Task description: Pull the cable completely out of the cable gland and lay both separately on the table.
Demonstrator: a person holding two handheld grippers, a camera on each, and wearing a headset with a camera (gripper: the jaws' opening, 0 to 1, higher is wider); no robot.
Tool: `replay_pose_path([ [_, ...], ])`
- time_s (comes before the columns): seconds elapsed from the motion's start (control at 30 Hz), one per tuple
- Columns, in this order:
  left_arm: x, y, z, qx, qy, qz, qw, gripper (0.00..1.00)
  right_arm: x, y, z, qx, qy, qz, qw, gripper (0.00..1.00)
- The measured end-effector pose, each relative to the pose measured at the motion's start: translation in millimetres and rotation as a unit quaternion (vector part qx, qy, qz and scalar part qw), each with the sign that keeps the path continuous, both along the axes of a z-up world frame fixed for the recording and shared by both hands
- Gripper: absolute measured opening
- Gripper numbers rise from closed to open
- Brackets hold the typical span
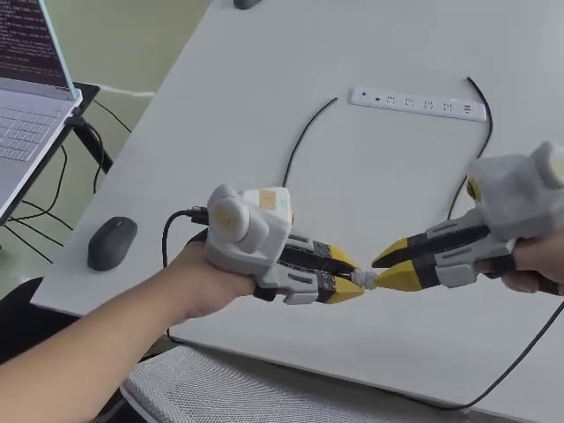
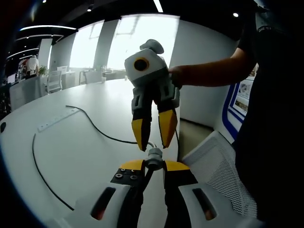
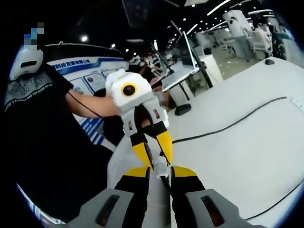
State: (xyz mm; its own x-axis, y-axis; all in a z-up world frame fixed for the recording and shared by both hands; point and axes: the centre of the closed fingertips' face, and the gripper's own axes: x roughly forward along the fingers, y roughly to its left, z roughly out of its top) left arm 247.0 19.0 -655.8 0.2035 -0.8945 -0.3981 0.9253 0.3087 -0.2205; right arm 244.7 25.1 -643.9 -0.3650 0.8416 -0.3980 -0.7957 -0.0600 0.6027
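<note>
The person's left hand (image 1: pixel 198 282) holds the left gripper (image 1: pixel 352 278) above the table's (image 1: pixel 264 70) near edge. Its jaws are drawn in on the pale cable gland (image 1: pixel 369 279), which the left gripper view shows pinched between the yellow tips. The right gripper (image 1: pixel 381 271) meets it tip to tip from the right. Its jaws are narrow at the gland's other end, but I cannot tell whether they grip anything. In the right gripper view a black strand runs back from the gland between that gripper's own jaws, so the cable (image 1: pixel 304 137) is not out of the gland. A mouse (image 1: pixel 112 242) sits by the left edge, close to the near left corner. Further in, the cable curves across the middle of the table, and its lower part passes behind the left gripper. Beyond it, towards the far edge, lies a white power strip (image 1: pixel 419 103). The power strip's own black lead (image 1: pixel 483 132) runs down the right side. A laptop (image 1: pixel 26 106) stands off the table's left edge.
</note>
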Motion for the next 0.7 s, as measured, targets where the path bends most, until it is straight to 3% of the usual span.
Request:
replay_pose_path([
  [0.1, 0.3, -1.5, 2.9, -0.002, -0.004, 0.000, 1.0000, 0.15, 2.6, 1.7, -2.9, 0.004, 0.014, -0.006, 0.9999, 0.10],
  [0.2, 0.3, -1.6, 3.5, 0.003, -0.011, 0.000, 0.9999, 0.15, 0.0, 0.6, -2.7, 0.006, 0.050, -0.009, 0.9987, 0.08],
  [0.4, -1.3, -3.9, 6.5, 0.006, -0.017, -0.005, 0.9998, 0.15, -7.7, -1.7, -2.9, 0.005, 0.068, 0.004, 0.9977, 0.10],
  [0.6, -3.0, -5.8, 3.6, 0.016, -0.018, -0.015, 0.9996, 0.15, -12.8, -2.0, -3.9, 0.001, 0.062, 0.015, 0.9980, 0.09],
  [0.63, -3.9, -6.8, 2.7, 0.019, -0.019, -0.018, 0.9995, 0.15, -12.8, -3.0, -5.4, 0.003, 0.037, 0.026, 0.9990, 0.08],
  [0.7, -3.5, -7.4, 1.2, 0.023, -0.020, -0.018, 0.9994, 0.15, -13.7, -3.4, -6.6, -0.001, 0.011, 0.035, 0.9993, 0.08],
])
